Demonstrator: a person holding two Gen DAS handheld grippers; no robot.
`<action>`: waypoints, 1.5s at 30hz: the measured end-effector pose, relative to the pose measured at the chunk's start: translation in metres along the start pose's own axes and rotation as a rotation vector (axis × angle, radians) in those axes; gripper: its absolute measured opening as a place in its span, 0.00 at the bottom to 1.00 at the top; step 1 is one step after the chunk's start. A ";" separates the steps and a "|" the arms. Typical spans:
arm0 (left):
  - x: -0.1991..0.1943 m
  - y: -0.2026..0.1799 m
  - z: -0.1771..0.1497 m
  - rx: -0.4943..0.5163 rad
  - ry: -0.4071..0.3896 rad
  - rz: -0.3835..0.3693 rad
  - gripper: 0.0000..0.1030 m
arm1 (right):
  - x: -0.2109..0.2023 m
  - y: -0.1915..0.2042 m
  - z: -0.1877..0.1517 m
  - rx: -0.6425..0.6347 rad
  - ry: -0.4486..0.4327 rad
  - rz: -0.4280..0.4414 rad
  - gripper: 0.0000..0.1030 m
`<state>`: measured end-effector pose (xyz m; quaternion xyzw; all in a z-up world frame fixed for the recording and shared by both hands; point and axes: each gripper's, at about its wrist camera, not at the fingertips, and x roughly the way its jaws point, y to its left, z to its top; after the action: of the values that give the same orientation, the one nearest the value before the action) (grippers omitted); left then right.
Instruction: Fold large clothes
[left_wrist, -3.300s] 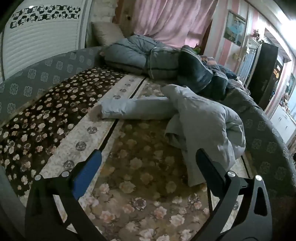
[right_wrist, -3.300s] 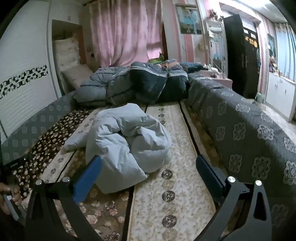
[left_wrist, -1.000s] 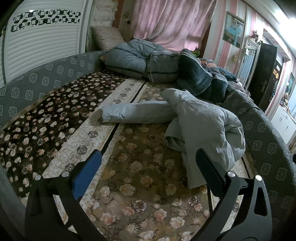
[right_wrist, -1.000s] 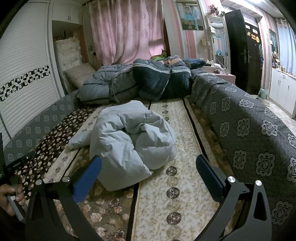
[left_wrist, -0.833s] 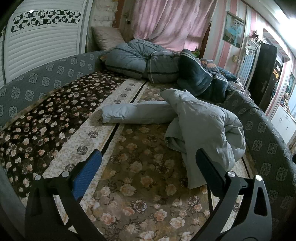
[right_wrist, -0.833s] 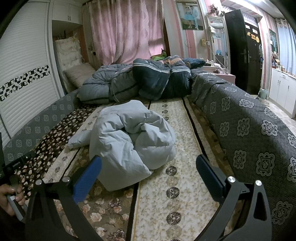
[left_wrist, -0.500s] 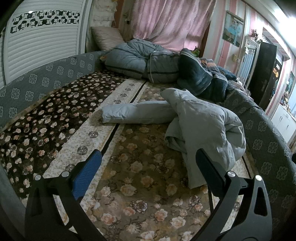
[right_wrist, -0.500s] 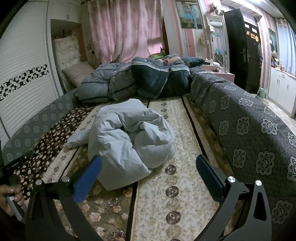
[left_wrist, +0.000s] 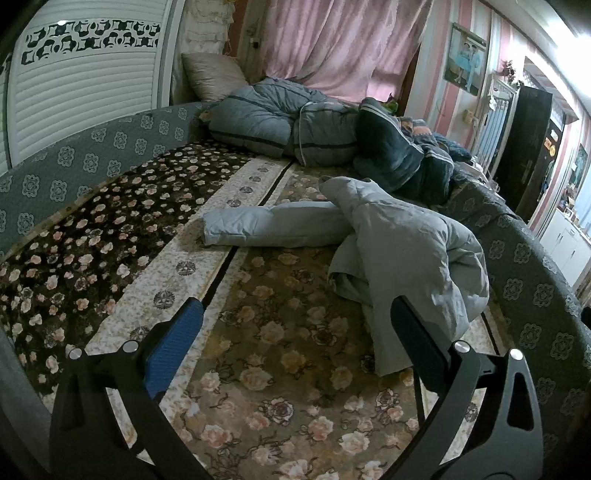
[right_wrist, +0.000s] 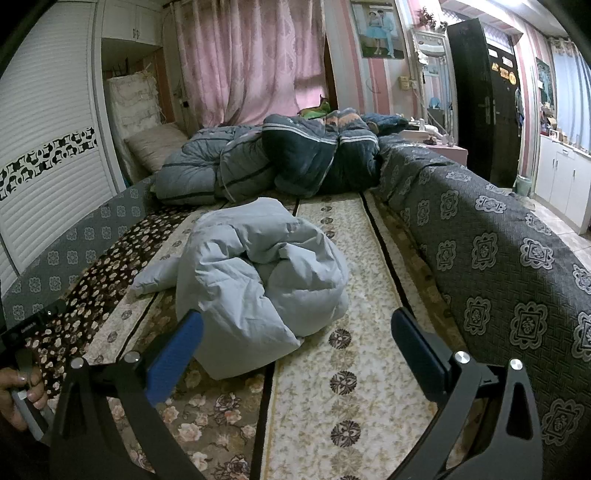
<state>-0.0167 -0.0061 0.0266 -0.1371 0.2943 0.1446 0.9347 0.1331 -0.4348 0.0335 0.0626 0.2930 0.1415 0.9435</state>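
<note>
Right now the coat — pale blue and puffy — lies crumpled in a heap on the bed, about midway across the floral cover. One sleeve stretches out flat from the heap toward the wardrobe side, so its long axis runs across the bed; the rest of the coat is bunched and shows no clear direction. In the right view the same heap sits just ahead of the blue pad, the sleeve trailing off to the left.

Both tongs are spread wide and hold nothing. The left tongs hover over the cover, apart from the coat. The right tongs hang just short of the heap — not touching it. A hand grips a handle at the left edge of the right view. Folded quilts are piled at the far end of the bed.
</note>
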 end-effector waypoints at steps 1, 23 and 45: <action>0.000 0.000 0.000 0.000 0.000 0.000 0.97 | 0.000 0.000 0.000 0.001 0.001 -0.001 0.98; -0.001 -0.009 0.000 0.029 0.007 -0.020 0.97 | 0.036 -0.013 -0.007 0.011 0.107 -0.067 0.98; 0.078 0.028 -0.010 0.011 0.130 0.044 0.97 | 0.241 0.118 -0.064 -0.277 0.364 -0.039 0.98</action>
<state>0.0295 0.0312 -0.0319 -0.1348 0.3581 0.1543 0.9109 0.2592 -0.2469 -0.1245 -0.1000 0.4371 0.1711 0.8773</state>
